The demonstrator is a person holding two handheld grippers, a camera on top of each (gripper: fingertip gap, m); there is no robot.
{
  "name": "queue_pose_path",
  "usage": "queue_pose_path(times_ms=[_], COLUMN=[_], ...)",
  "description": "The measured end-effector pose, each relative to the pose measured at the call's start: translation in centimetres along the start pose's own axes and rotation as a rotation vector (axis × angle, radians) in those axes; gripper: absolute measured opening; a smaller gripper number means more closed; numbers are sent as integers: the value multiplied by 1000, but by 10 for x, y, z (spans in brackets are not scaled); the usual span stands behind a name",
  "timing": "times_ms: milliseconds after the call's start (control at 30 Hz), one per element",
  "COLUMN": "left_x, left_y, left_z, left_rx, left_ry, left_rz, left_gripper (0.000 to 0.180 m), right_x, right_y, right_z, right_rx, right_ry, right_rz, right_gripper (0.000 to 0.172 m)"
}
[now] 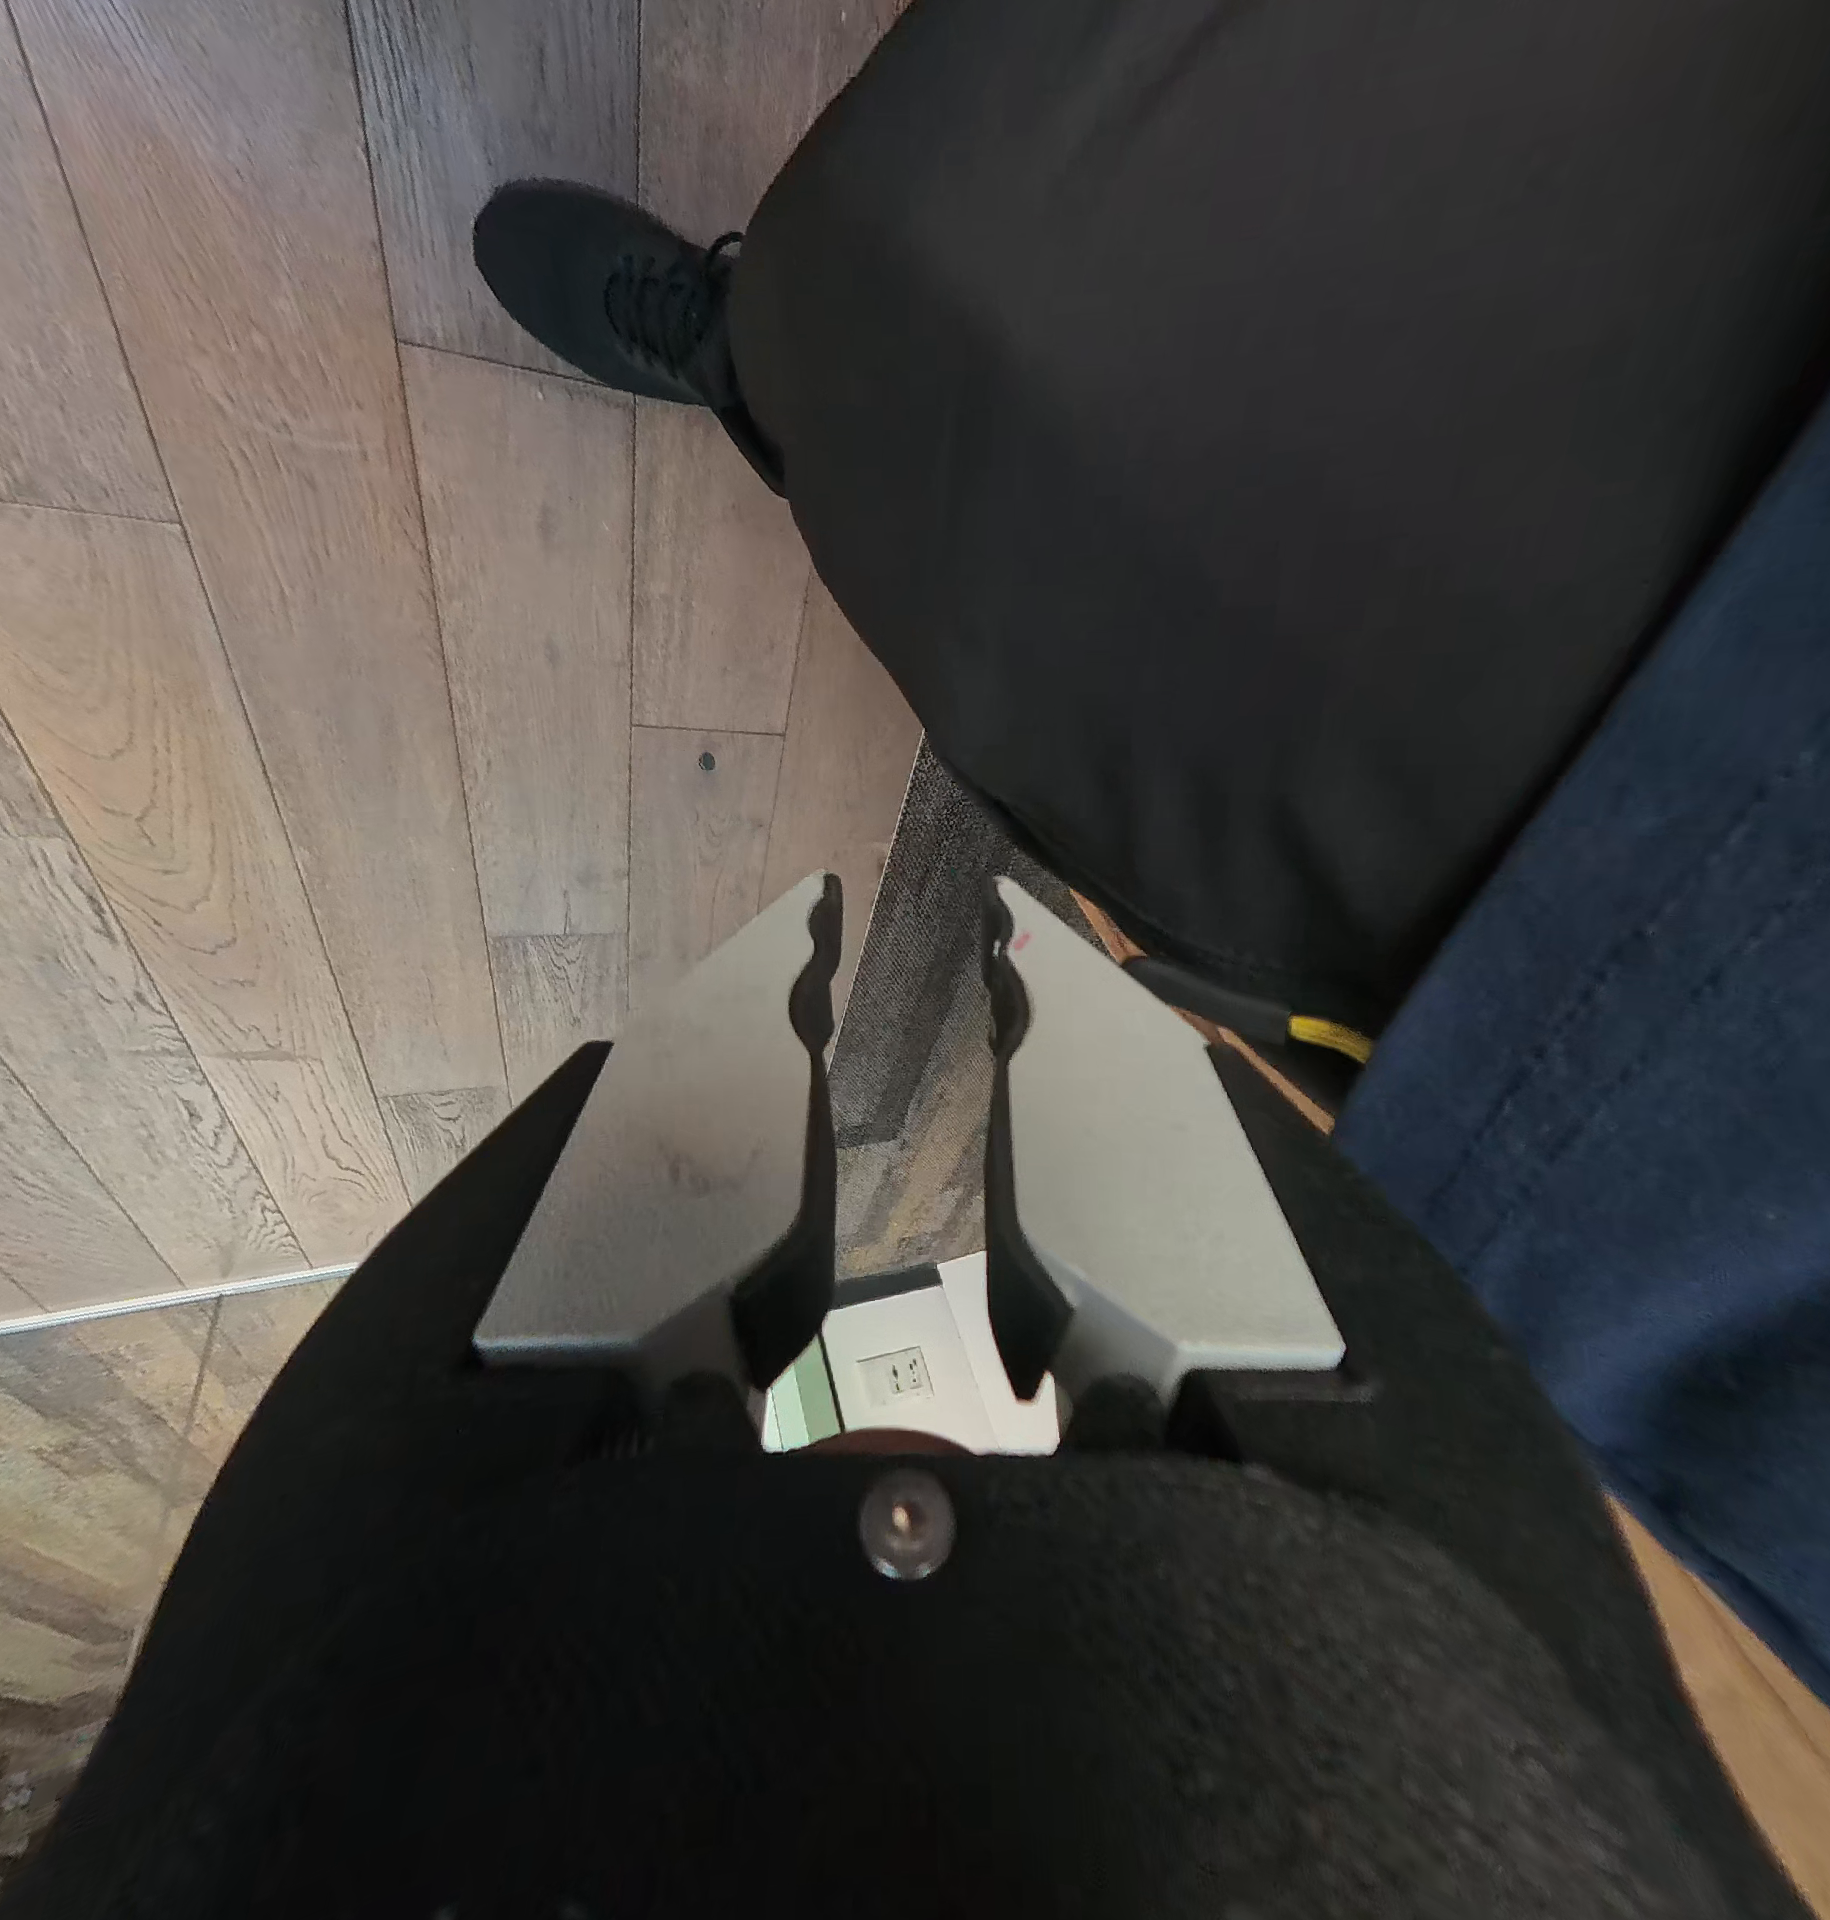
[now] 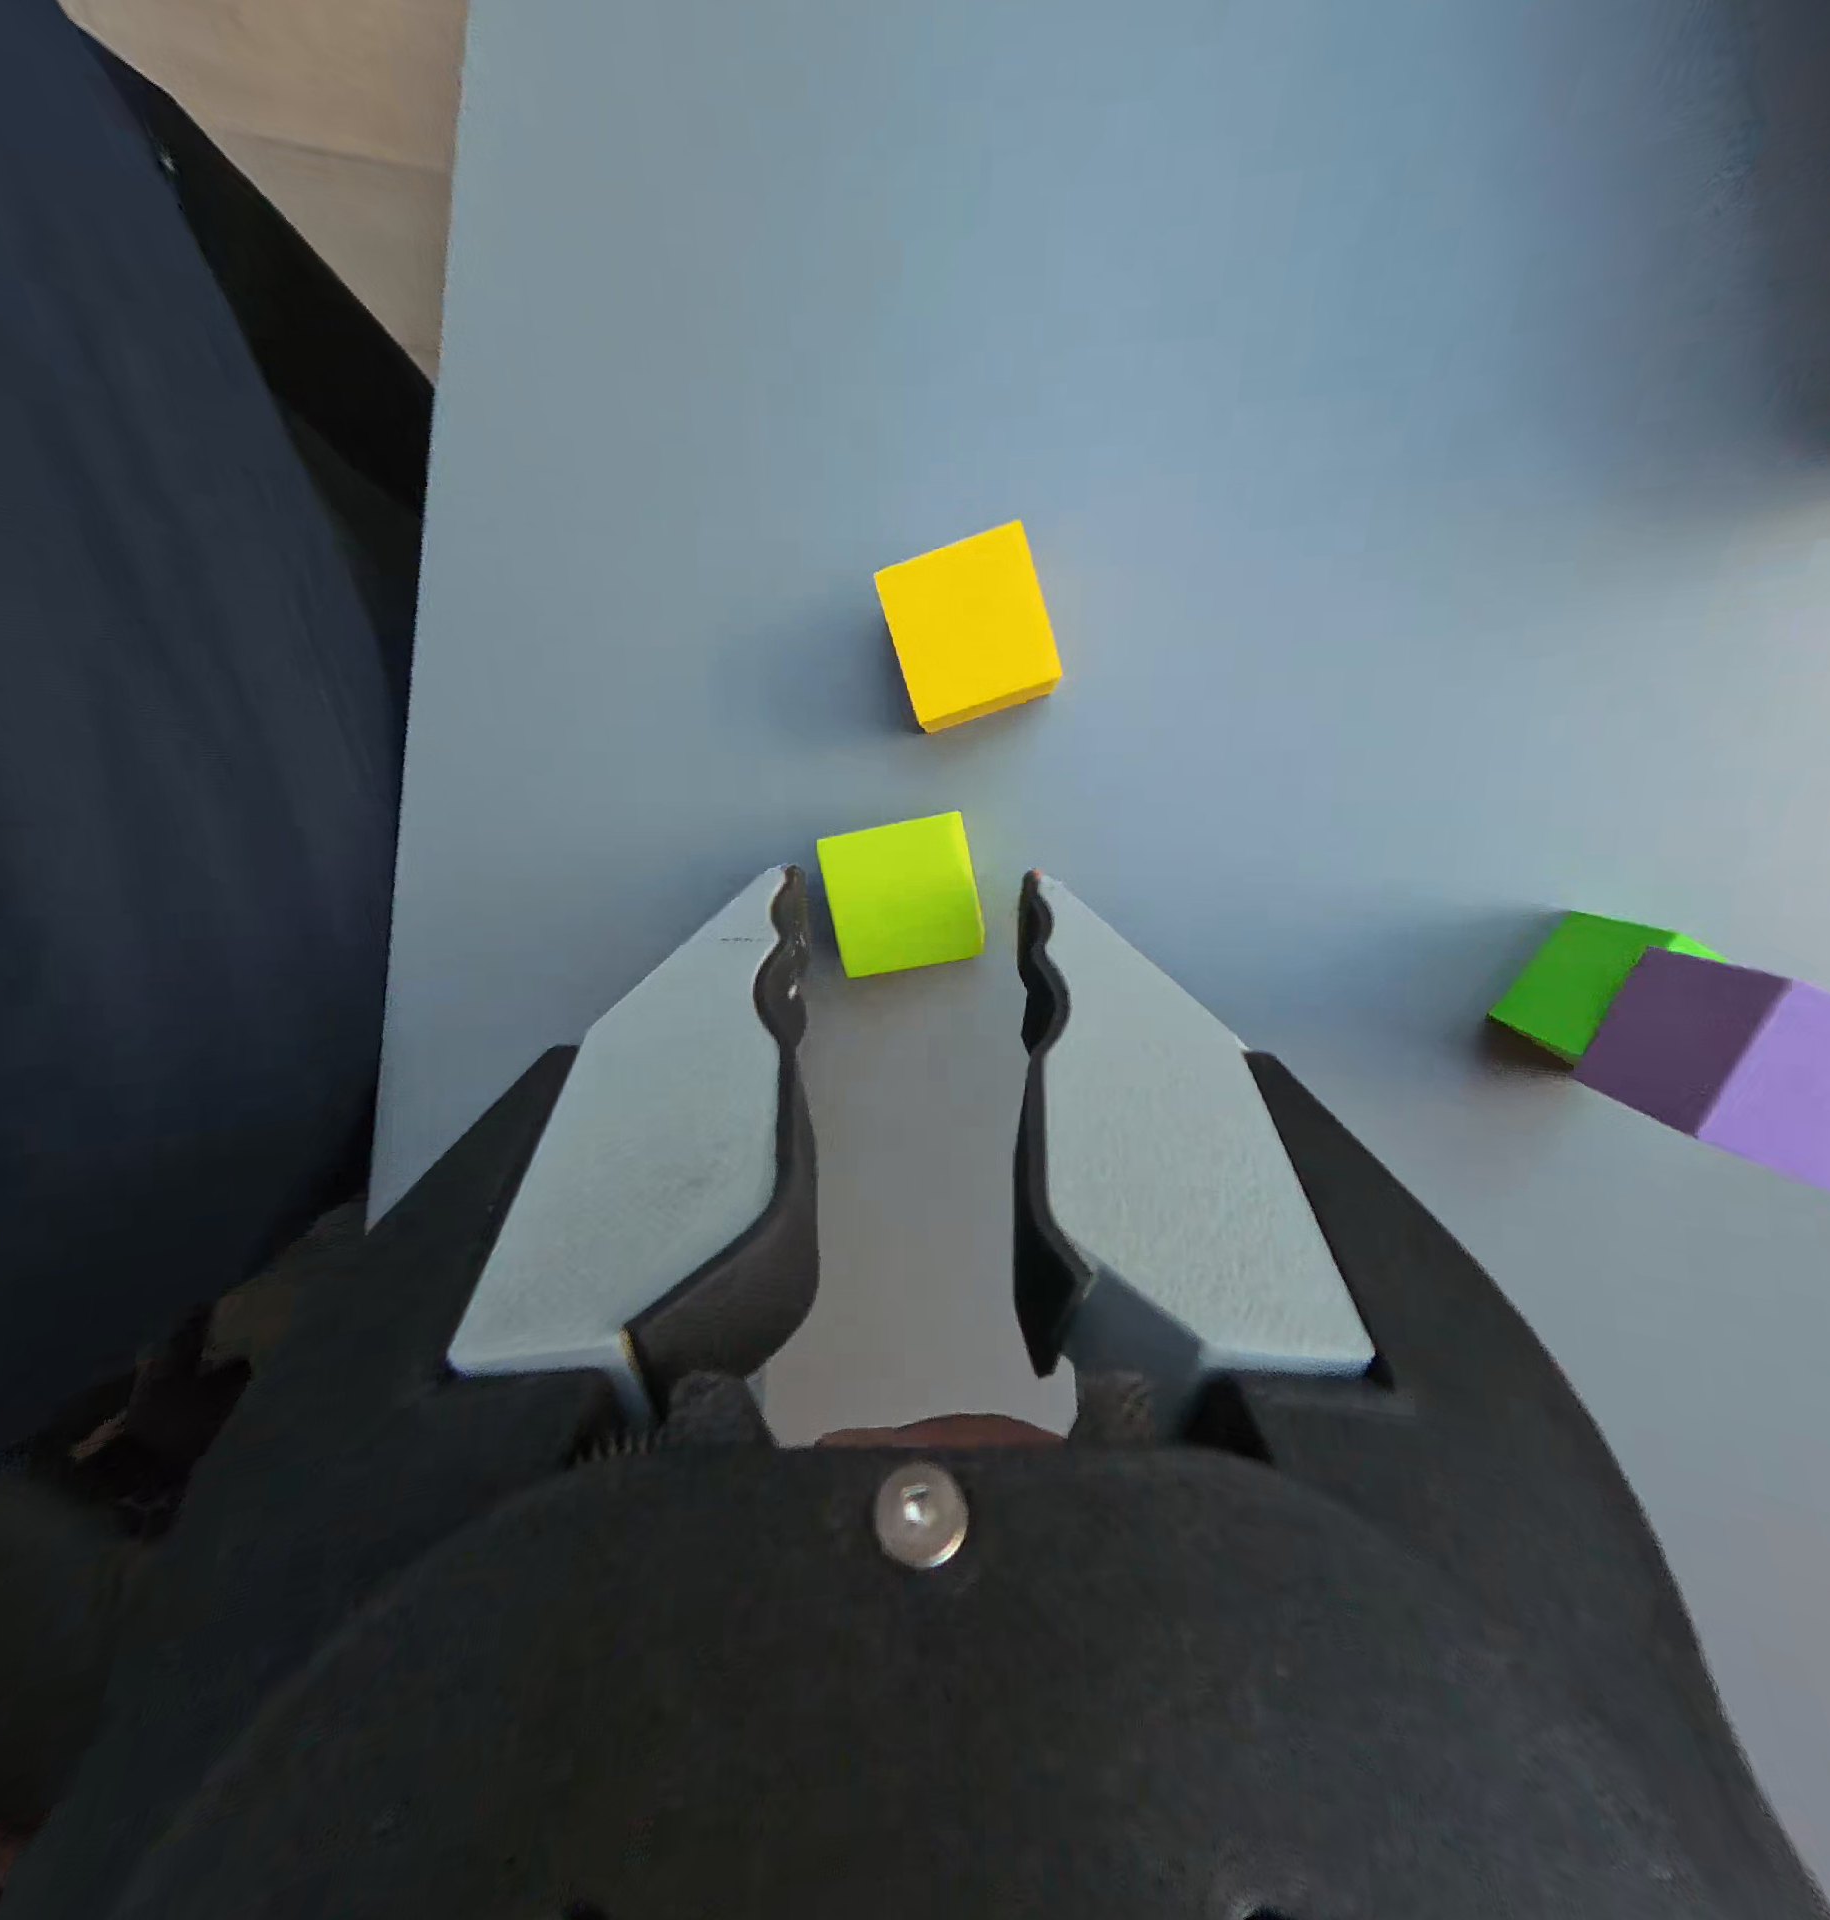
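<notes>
In the right wrist view my right gripper [image 2: 911, 914] is open over a blue-grey table [image 2: 1254, 364]. A lime-green cube [image 2: 898, 894] stands between its fingertips, with a gap on each side, so neither pad presses on it. A yellow cube [image 2: 966, 625] lies just beyond it. A green cube [image 2: 1576, 982] and a purple cube [image 2: 1742, 1070] touch each other at the right edge. In the left wrist view my left gripper [image 1: 911, 925] is open with nothing between its fingers, pointing down at the floor beside a person's leg.
The table's left edge [image 2: 428, 727] runs close to my right gripper, with dark blue cloth [image 2: 163, 727] beyond it. In the left wrist view there are a wood-plank floor [image 1: 267, 623], a black trouser leg [image 1: 1254, 468], a black shoe [image 1: 610, 291] and blue cloth [image 1: 1669, 1039]. The gap from one gripper's tips to the other's is roughly 50 centimeters.
</notes>
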State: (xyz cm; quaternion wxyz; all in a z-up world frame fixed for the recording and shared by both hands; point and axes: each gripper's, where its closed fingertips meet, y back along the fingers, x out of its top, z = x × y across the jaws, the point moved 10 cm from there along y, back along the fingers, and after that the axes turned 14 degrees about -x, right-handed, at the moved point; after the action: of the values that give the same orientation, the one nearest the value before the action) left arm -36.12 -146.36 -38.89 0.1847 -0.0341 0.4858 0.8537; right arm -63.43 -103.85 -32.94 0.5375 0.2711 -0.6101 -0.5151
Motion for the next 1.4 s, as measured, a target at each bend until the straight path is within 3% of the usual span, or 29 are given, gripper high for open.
queue_pose_path(times_ms=[167, 367, 500, 600, 867, 1000, 1133, 1267, 1400], left_x=[1, -11, -15, -12, -15, -22, -24, -24, -20], left_y=[3, -5, -12, -11, -10, -13, -12, -12, -13], left_z=[-1, 1, 4, 5, 7, 7, 6, 5, 6], left_rx=[6, -7, -15, -16, -16, -20, -20, -21, -22], left_ry=[8, 35, 32, 32, 48, 59, 71, 71, 58], left_rz=[22, 14, -9, 10, 29, 16, 22, 21, 10], left_gripper=[24, 24, 24, 25, 25, 25, 25, 24, 24], right_x=[-2, 11, 4, 0, -2, -2, 4, 28, 45], right_y=[-4, 52, 56, 44, 24, 22, 41, 57, 24], right_z=[1, 69, 116, 126, 122, 121, 116, 86, 39], right_rx=[25, -69, -147, -167, -162, -166, -197, -124, 47], right_ry=[18, -232, -328, -304, -247, -252, -294, -228, -72], right_rz=[-21, 155, 94, 23, -52, -64, 28, 186, 118], right_gripper=[27, 27, 27, 27, 28, 46, 52, 39, 44])
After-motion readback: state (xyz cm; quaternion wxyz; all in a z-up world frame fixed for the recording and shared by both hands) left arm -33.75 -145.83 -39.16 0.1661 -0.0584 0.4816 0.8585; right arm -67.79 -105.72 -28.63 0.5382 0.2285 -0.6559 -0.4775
